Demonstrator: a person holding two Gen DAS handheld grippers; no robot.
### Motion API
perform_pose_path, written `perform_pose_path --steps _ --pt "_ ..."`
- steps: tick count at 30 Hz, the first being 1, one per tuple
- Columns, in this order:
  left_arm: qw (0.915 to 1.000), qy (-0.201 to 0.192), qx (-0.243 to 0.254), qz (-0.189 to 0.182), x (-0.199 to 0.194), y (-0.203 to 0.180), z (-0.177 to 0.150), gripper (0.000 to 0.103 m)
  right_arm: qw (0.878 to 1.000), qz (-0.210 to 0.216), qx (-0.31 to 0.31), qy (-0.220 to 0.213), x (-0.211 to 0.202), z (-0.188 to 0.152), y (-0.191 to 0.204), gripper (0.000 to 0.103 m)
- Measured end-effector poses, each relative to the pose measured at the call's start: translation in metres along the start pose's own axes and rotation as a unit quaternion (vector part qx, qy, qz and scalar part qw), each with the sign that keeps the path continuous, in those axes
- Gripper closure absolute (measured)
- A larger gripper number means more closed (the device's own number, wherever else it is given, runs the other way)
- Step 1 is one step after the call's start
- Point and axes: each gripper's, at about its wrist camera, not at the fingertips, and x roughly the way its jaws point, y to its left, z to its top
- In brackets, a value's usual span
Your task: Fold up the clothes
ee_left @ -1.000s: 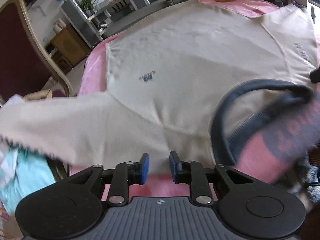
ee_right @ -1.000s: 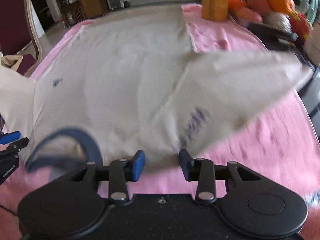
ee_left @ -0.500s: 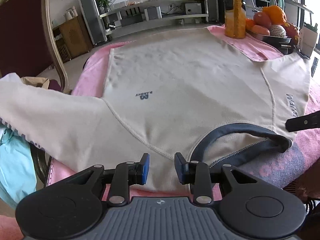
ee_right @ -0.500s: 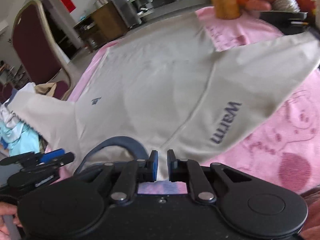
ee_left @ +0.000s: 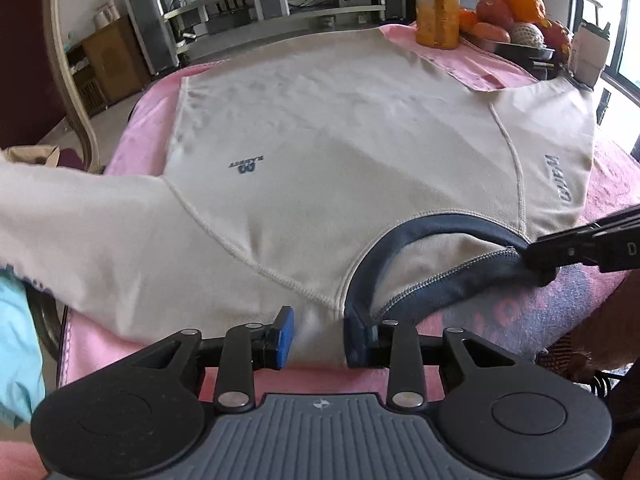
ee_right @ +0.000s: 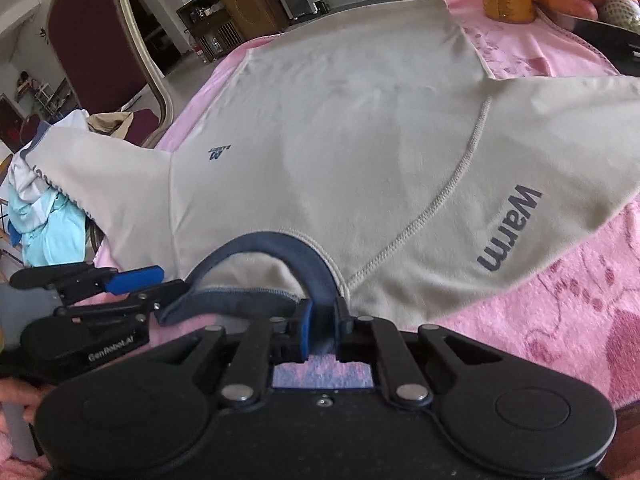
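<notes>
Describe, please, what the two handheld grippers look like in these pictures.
Both are matte black plastic. The left gripper has a ribbed grey-black body with a small round emblem, two round side discs, silver rivets on its linkage arms and blue pads. The right gripper looks alike, with a smooth body. White "GenRobot.AI" lettering marks the left gripper's side.

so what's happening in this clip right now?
A person with tongs in each hand is starting to fold a beige shirt spread flat on the pink-covered table. The right tongs have just closed and pinch the navy collar at the near edge. The left tongs sit at the shoulder beside the collar, having just opened with cloth between the pads, not pinched. Both sleeves lie spread outward; no fold made yet.
</notes>
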Motion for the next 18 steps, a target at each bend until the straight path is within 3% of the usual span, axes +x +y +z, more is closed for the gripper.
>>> perform_pose_path --steps 4,9,14,18 --pt "0.9998 -0.008 -0.013 0.01 -0.012 0.004 0.0 0.07 1.0 0.012 0.021 -0.019 -0.017 -0.001 -0.005 0.09" --pt "0.9987 -0.047 -0.017 0.011 -0.036 0.008 0.024 0.069 0.992 0.044 0.07 -0.095 -0.064 0.024 -0.015 0.089" --pt "0.9937 -0.097 -0.055 -0.014 -0.068 0.011 0.071 0.067 0.971 0.06 0.104 -0.208 -0.126 0.068 -0.035 0.08" --pt "0.9919 -0.116 -0.05 -0.012 -0.075 -0.007 0.101 0.066 0.953 0.038 0.125 -0.272 -0.153 0.098 -0.064 0.078"
